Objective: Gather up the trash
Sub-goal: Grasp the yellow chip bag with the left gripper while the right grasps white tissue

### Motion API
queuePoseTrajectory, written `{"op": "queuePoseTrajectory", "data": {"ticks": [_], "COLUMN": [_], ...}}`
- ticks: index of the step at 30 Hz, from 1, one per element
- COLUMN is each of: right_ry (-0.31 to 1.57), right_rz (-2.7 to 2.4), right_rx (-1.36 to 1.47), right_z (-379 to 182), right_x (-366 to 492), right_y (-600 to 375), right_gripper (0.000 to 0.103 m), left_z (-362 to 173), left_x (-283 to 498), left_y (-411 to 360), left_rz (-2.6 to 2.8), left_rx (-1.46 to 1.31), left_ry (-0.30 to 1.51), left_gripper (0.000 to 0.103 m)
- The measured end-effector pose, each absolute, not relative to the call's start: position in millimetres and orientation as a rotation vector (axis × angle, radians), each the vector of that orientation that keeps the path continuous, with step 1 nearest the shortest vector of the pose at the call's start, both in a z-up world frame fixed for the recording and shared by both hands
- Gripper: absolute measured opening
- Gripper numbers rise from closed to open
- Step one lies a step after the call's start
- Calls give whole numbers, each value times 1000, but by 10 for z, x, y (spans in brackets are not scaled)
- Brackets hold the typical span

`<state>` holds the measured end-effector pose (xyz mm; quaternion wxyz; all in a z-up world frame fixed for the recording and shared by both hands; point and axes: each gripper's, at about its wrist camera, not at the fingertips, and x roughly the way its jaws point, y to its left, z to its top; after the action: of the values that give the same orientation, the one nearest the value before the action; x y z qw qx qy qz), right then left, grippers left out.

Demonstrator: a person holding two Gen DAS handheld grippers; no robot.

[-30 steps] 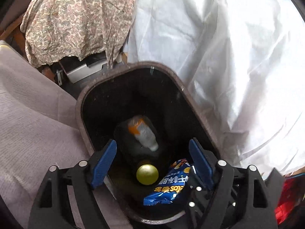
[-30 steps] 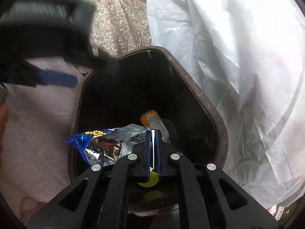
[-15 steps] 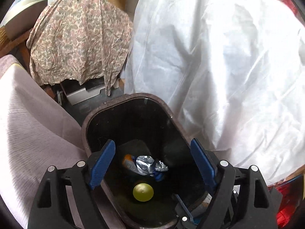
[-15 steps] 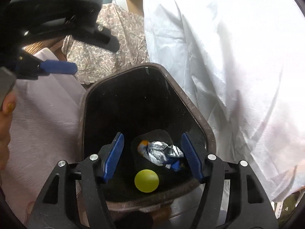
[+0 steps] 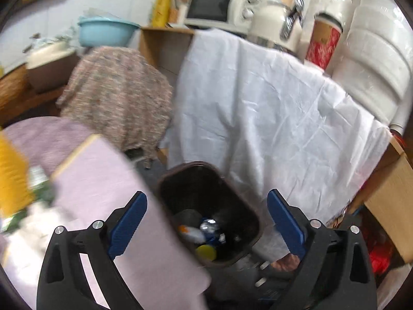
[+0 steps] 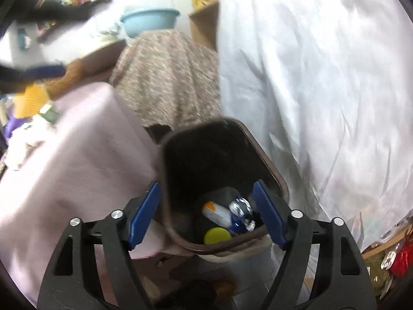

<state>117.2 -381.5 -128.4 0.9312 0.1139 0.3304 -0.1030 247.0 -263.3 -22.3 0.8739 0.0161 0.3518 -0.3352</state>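
A dark brown trash bin (image 5: 165,180) (image 6: 281,180) stands on the floor between a pink-covered table and a white sheet. Inside lie a white bottle with an orange end (image 5: 192,232) (image 6: 216,213), a crumpled blue and silver snack wrapper (image 5: 210,228) (image 6: 241,211) and a yellow-green ball (image 5: 205,252) (image 6: 217,235). My left gripper (image 5: 206,222) is open and empty, high above the bin. My right gripper (image 6: 207,215) is open and empty above the bin's near rim. The left gripper shows blurred at the far left of the right wrist view (image 6: 38,72).
The pink tablecloth (image 5: 98,206) (image 6: 77,160) carries a yellow object (image 5: 10,178) and small litter (image 6: 49,115) at its left. A white sheet (image 5: 271,118) (image 6: 322,77) drapes a counter with a microwave (image 5: 219,6) and kettle. A floral cloth (image 5: 118,95) covers something behind the bin.
The right gripper opened and dropped the snack wrapper into the bin. Both grippers then rose and drew back from the bin, the left one more.
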Motion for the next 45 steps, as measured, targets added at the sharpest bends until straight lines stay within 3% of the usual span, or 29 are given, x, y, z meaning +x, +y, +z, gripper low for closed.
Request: {"op": "queuePoseTrajectory", "data": {"ticks": [8,12,17,24,34,38,39,42,45], "right_ry": [599,584,585,666,769,826,821,816,825], "right_rz": [-8,99,195,327,310,284,288,265,306], "right_rx": [216,203,114,43,-224,-313,-296,-260,-163], "right_z": [-689,-526,-379,-358,-595,-785,-776,-745,-683], "right_x": [1151,1192,1284,1557,2079,2227,2233,2224,2177], "right_y": [-3112,-2690,-2085,-1345,-629,-509,-530,-630,-775], "right_gripper": [75,85,85,85,84,57,41,16,7], "left_z": [-174,-317,-527,-660,-845,-857,-866,-902,-896], "left_x": [2028,1917,1830,1907,2123,2257,2300,2400,2472], "left_y": [-1021,-288,416,1058,1341,1391,1410,1479,1498], "left_rz": [-433,-231,-43,-18,-24,-12,-15,-13,-14], "left_rx": [35,24,30,-127,-195,-184,-192,-228,-235], "left_ry": [638,681,741,815,879,888,894,907,906], "left_gripper": [93,93,93,93,93,93,93,92,90]}}
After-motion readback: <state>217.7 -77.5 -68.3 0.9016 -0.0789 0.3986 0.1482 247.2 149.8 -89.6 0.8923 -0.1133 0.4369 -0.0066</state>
